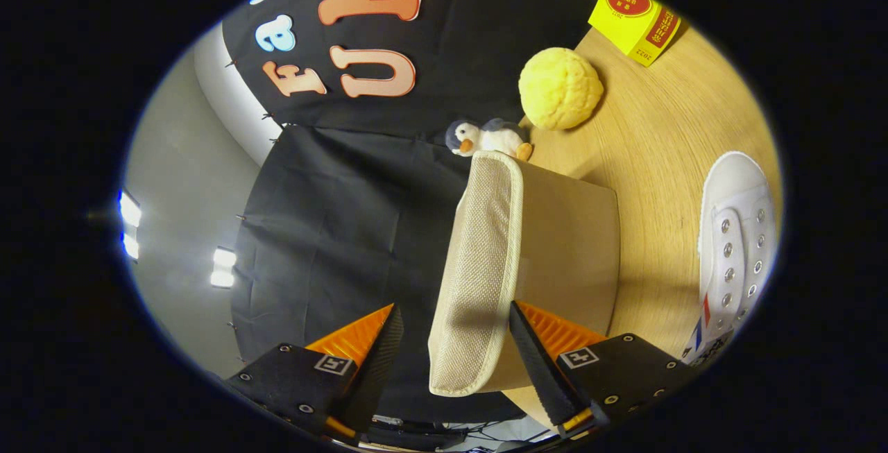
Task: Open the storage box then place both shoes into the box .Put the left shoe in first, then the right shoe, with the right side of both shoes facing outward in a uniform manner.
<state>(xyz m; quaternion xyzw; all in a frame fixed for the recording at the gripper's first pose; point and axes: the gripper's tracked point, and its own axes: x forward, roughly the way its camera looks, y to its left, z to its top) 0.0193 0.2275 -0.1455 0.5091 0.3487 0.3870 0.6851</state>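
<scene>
The view is rolled on its side, so the wooden table (659,134) stands on the right. A beige fabric storage box (572,245) rests on it, and its mesh-textured lid (479,266) runs between my fingers. My gripper (456,306) straddles the lid's near end. One finger (531,349) lies against the lid's box-side edge, while the other finger (381,349) stands apart from it with a gap. The jaws are open. A white canvas shoe (735,245) with metal eyelets lies on the table beyond the box, on the side away from the wall.
A round yellow plush (560,89) and a small penguin toy (485,137) sit on the table behind the box, near the black cloth wall. A yellow carton (635,19) stands farther back. Bare table lies between the box and the shoe.
</scene>
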